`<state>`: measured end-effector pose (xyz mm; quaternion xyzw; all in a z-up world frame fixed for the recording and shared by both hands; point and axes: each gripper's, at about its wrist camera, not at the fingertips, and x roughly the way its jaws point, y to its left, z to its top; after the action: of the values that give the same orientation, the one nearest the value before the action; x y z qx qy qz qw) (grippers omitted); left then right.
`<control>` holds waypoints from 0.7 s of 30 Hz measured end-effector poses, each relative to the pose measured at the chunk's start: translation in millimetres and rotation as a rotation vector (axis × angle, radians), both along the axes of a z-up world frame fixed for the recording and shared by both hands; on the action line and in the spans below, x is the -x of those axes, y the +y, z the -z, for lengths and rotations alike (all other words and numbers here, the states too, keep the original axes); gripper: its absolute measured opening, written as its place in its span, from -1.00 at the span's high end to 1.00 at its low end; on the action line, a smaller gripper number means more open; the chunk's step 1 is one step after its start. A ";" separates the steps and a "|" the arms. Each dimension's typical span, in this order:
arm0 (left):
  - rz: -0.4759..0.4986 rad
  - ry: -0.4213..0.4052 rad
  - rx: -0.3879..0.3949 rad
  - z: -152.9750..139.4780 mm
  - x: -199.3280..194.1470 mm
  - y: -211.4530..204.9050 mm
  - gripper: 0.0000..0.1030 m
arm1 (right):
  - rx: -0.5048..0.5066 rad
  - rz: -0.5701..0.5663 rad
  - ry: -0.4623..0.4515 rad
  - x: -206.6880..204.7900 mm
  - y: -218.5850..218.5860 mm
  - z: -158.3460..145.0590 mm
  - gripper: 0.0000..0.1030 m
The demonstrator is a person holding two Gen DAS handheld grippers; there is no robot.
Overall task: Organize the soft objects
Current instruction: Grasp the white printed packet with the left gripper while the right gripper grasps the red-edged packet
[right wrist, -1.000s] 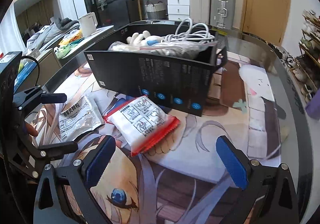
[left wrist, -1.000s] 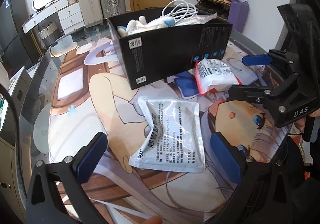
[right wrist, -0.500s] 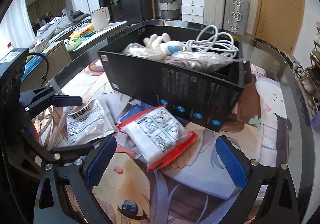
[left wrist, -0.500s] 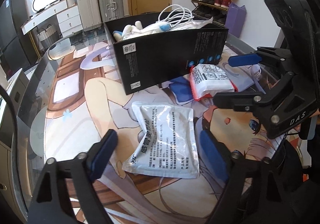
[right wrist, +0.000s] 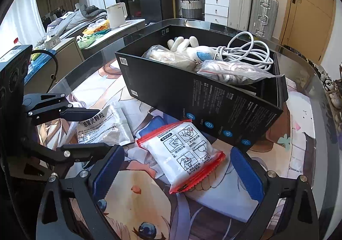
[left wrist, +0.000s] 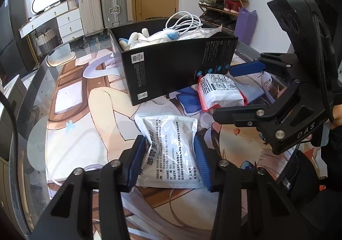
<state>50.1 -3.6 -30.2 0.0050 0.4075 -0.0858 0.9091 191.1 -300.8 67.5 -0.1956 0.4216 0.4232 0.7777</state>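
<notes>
The flat silver foil sachet with black print (left wrist: 171, 150), lying on the illustrated worktop (left wrist: 85, 133), is clamped between the left gripper (left wrist: 171, 162) fingers. The right gripper (right wrist: 178, 172) is held spread wide around the red-edged white packet (right wrist: 183, 154) beside the black cardboard box (right wrist: 192, 94).

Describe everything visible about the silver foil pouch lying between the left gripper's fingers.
The silver foil pouch is a flat, crinkled, shiny sachet printed with black Chinese text. It lies flat on the printed anime mat, in front of the black box and apart from it. The left gripper straddles its near half, blue pads at both side edges; whether they already pinch it is unclear. The right wrist view shows one finger lying across it.
</notes>
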 end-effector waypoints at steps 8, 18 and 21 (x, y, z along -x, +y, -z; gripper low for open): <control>-0.039 -0.009 0.023 -2.8 -0.9 9.2 0.15 | 0.019 0.002 -0.002 -4.4 0.1 3.7 -0.65; -0.068 -0.044 0.039 -12.7 1.6 17.0 0.15 | 0.012 -0.045 -0.025 11.0 -5.5 7.0 -0.20; -0.078 -0.055 0.043 -15.8 2.0 18.4 0.15 | 0.004 -0.054 -0.032 14.8 -9.1 4.7 -0.19</control>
<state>48.1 14.7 -14.4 -0.0278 0.3805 -0.0590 0.9225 176.3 -309.9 62.8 -0.2154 0.4046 0.4398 0.7723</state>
